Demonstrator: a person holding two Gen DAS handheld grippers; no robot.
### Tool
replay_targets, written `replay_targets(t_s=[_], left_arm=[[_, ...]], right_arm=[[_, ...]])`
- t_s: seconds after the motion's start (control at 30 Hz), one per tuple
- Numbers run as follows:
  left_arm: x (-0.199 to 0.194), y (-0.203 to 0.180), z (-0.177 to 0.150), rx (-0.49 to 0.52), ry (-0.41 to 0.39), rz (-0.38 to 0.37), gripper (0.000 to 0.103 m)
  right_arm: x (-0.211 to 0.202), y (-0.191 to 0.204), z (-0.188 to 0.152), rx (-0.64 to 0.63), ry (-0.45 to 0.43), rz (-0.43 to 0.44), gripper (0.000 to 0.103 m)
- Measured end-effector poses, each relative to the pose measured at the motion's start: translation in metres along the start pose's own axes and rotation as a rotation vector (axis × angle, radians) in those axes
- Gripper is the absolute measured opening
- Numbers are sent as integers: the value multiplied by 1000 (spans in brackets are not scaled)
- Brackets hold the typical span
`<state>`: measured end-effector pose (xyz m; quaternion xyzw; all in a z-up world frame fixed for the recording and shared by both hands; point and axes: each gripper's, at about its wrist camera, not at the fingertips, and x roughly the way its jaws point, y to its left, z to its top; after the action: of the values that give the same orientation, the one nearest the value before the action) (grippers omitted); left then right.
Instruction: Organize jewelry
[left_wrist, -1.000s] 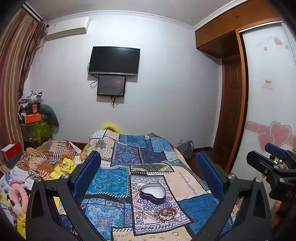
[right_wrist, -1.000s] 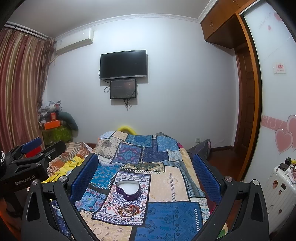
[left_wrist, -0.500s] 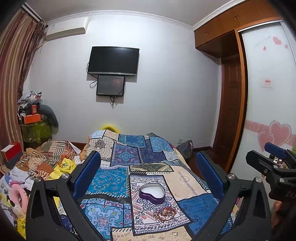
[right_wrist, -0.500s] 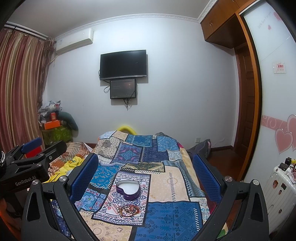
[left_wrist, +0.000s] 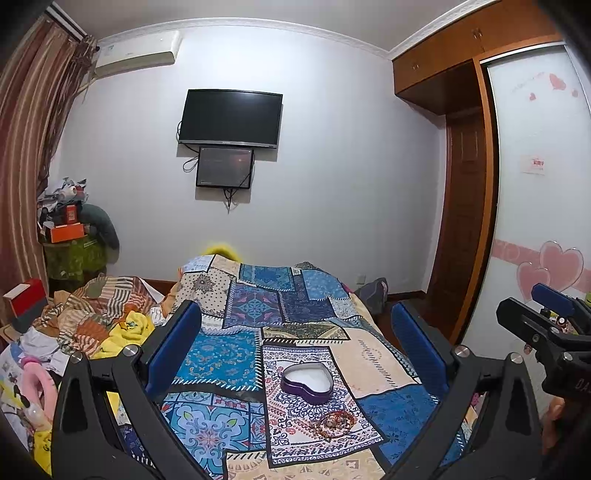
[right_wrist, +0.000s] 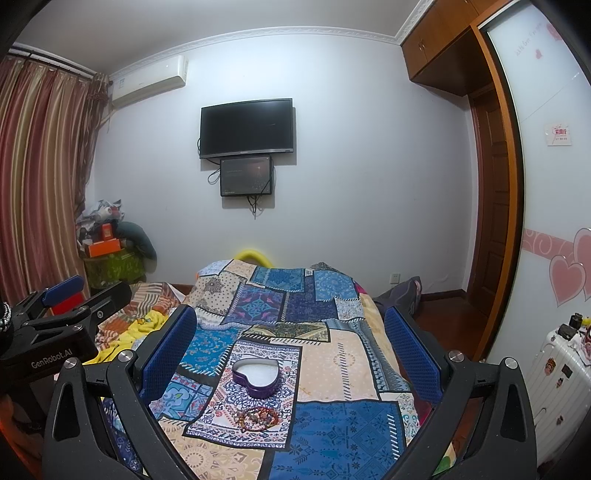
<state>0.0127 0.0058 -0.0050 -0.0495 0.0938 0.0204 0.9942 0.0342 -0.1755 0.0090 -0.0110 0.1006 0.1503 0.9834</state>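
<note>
A purple heart-shaped tin (left_wrist: 307, 382) with a white inside lies open on the patchwork bedspread (left_wrist: 236, 354); it also shows in the right wrist view (right_wrist: 256, 377). A small pile of beaded bracelets (left_wrist: 334, 424) lies just in front of it, also in the right wrist view (right_wrist: 257, 417). My left gripper (left_wrist: 295, 343) is open and empty, held above the bed short of the tin. My right gripper (right_wrist: 291, 343) is open and empty, at a similar height. Each gripper shows at the edge of the other's view.
The patchwork bedspread (right_wrist: 332, 369) covers the bed. Crumpled clothes and blankets (left_wrist: 92, 317) pile up on the left. A white suitcase (right_wrist: 557, 384) stands at the right by the wardrobe. A TV (left_wrist: 229, 118) hangs on the far wall.
</note>
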Motion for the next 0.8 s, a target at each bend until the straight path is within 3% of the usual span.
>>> replay_targets(t_s=[0.8], left_arm=[[6, 0, -5, 9, 6, -2, 103]], right_arm=[[8, 0, -6, 0, 20, -3, 101]])
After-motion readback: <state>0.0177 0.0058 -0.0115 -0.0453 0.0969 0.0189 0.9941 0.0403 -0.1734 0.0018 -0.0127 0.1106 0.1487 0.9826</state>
